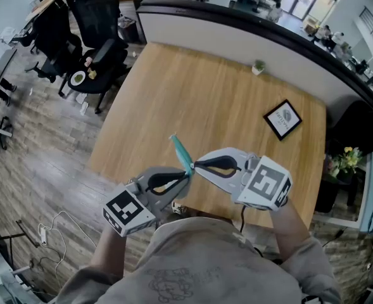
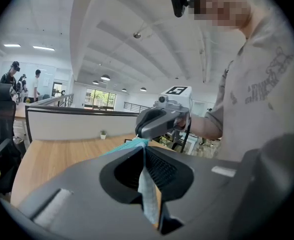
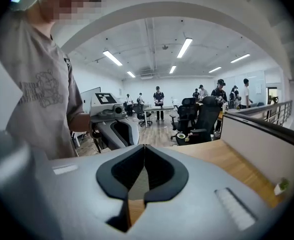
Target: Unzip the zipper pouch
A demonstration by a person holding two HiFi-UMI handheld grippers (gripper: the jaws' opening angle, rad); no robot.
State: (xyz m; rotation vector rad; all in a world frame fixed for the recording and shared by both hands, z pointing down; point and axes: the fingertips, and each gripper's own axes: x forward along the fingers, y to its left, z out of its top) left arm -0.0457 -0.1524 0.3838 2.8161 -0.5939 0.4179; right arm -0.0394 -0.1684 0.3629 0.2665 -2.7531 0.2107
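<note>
A thin teal zipper pouch (image 1: 182,152) hangs in the air above the near edge of the wooden table (image 1: 205,100), held between my two grippers. My left gripper (image 1: 186,176) comes from the lower left and is shut on it. In the left gripper view the pouch's fabric (image 2: 147,194) runs between the closed jaws. My right gripper (image 1: 195,166) comes from the right with its tips pinched together at the pouch's edge, where they also meet the teal fabric in the left gripper view (image 2: 138,134). The zipper pull is too small to make out. The right gripper view shows its jaws (image 3: 144,146) closed.
On the table's right side lies a black-framed picture (image 1: 282,119), and a small potted plant (image 1: 258,67) stands at the far edge. A low partition wall (image 1: 237,24) runs behind the table. Black office chairs (image 1: 91,37) stand at the far left.
</note>
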